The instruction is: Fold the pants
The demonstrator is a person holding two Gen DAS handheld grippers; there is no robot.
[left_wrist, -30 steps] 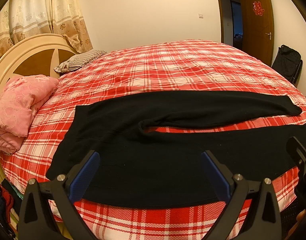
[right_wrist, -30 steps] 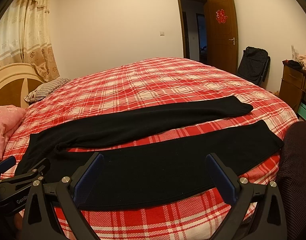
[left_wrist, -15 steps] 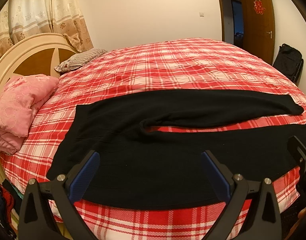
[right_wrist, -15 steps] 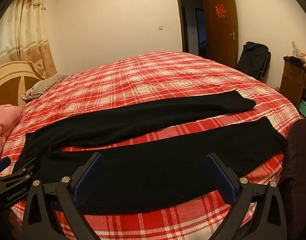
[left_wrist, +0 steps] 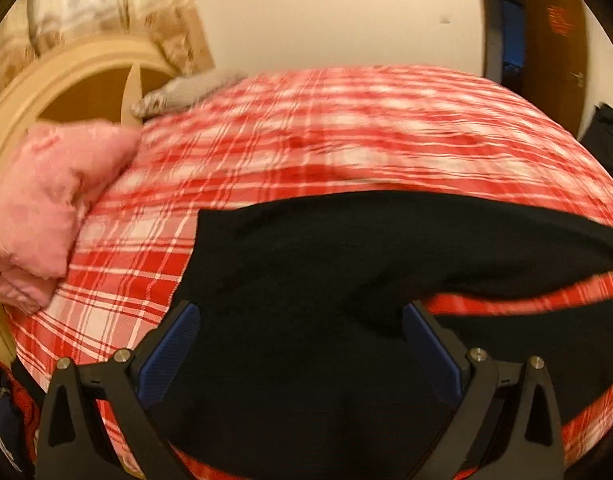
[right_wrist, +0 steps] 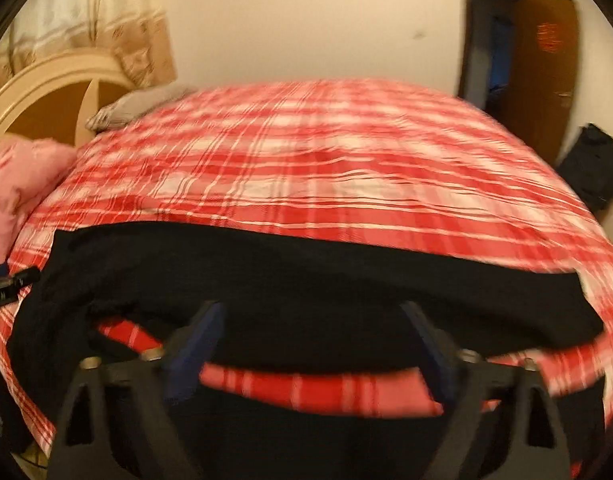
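Observation:
Black pants point(left_wrist: 306, 264) lie spread flat on a red plaid bed point(left_wrist: 306, 140), waist to the left, two legs running right with a strip of bedspread between them. My left gripper point(left_wrist: 302, 340) is open, low over the waist and seat. My right gripper point(right_wrist: 312, 340) is open, low over the near leg; the far leg point(right_wrist: 306, 272) lies just beyond its fingertips. The left gripper's tip point(right_wrist: 10, 284) shows at the left edge of the right wrist view. Both views are motion-blurred.
A pink folded quilt point(left_wrist: 42, 200) lies at the bed's left by the round cream headboard point(left_wrist: 66, 76). A striped pillow point(left_wrist: 178, 92) is at the head. A brown door point(right_wrist: 546, 68) and a black bag point(right_wrist: 594, 168) stand at the right.
Both grippers have moved forward and down, close over the pants. The pants have not moved. Both grippers stay open.

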